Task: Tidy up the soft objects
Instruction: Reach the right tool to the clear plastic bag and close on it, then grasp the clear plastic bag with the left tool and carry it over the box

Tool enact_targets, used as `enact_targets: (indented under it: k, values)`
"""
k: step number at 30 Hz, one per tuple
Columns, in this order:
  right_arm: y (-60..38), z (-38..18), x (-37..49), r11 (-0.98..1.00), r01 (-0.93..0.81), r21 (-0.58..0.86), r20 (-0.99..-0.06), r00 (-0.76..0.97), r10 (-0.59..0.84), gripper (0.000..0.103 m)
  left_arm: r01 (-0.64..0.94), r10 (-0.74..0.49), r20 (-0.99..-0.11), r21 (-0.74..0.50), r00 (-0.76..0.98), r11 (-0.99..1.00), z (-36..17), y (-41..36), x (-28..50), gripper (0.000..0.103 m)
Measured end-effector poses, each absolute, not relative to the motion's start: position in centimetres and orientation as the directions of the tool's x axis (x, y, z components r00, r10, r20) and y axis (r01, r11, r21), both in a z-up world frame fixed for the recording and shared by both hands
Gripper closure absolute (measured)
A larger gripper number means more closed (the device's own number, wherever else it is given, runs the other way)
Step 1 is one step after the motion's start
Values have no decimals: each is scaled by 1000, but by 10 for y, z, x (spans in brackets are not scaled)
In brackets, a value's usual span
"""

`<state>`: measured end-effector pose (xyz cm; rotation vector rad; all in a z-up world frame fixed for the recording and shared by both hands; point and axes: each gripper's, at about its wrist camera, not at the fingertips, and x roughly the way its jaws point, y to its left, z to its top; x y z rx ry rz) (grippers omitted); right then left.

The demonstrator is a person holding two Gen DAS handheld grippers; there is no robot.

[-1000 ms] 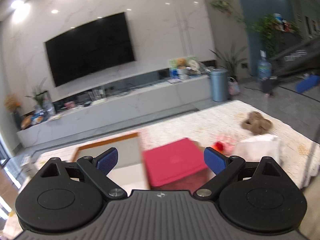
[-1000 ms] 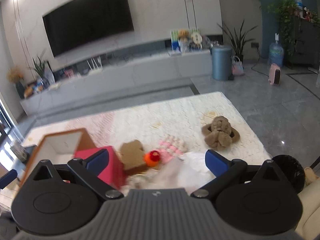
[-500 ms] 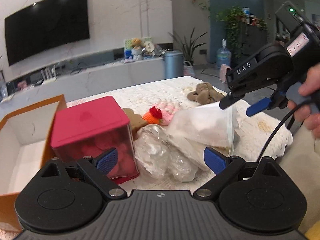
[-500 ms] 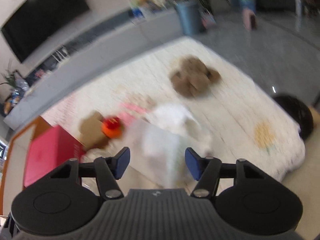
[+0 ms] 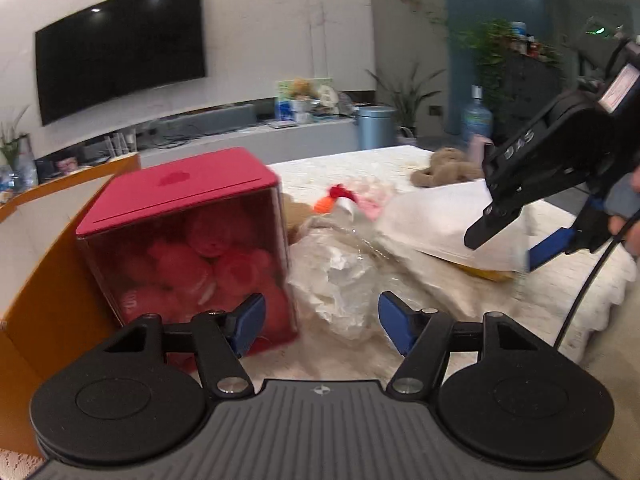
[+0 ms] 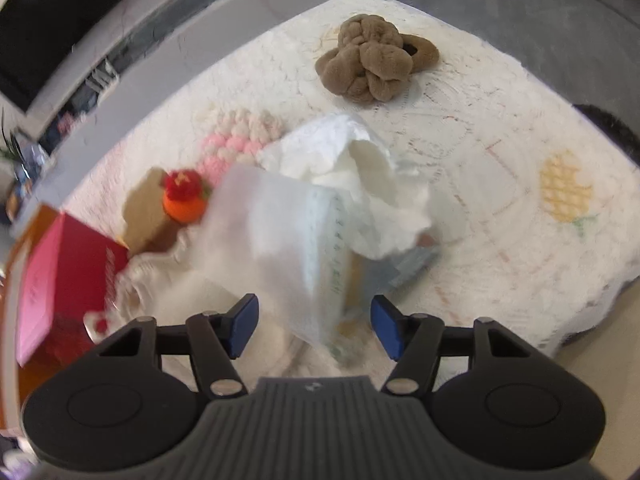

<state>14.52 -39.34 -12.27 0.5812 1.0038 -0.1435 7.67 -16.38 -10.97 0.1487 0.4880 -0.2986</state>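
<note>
On the white-clothed table lie a brown plush, a pink and cream knitted piece, an orange and red knitted toy and a white tissue pack. My right gripper points down over the pack, whose near end sits between the fingers with gaps at both pads. A red box of red soft balls stands to the left. My left gripper is closing, low before a crumpled clear plastic bag, pads touching nothing. The left wrist view shows the right gripper above the tissue pack.
An open orange cardboard box stands left of the red box. A tan block lies under the orange toy. The table edge drops off at the right, by a person's hand. A TV wall and low cabinet lie beyond.
Both grippers have come down toward the table. The left jaws have narrowed in front of the plastic bag. The right gripper has tipped downward and narrowed over the tissue pack.
</note>
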Motion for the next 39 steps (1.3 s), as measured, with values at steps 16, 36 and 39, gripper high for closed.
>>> enact_targets:
  k: [16,36,39]
  values:
    - [-389,-122,151,776,353,522,-745,632,213,83,125,-324,-588,-354,741,927,-118,-140,112,7]
    - [-380,-89,140,821,228,524,-681,691,242,98,186,-477,-490,-530,729,828,-108,-79,92,57]
    - [-377,-78,135,828,185,529,-649,717,254,102,204,-478,-479,-516,736,832,-98,-77,80,57]
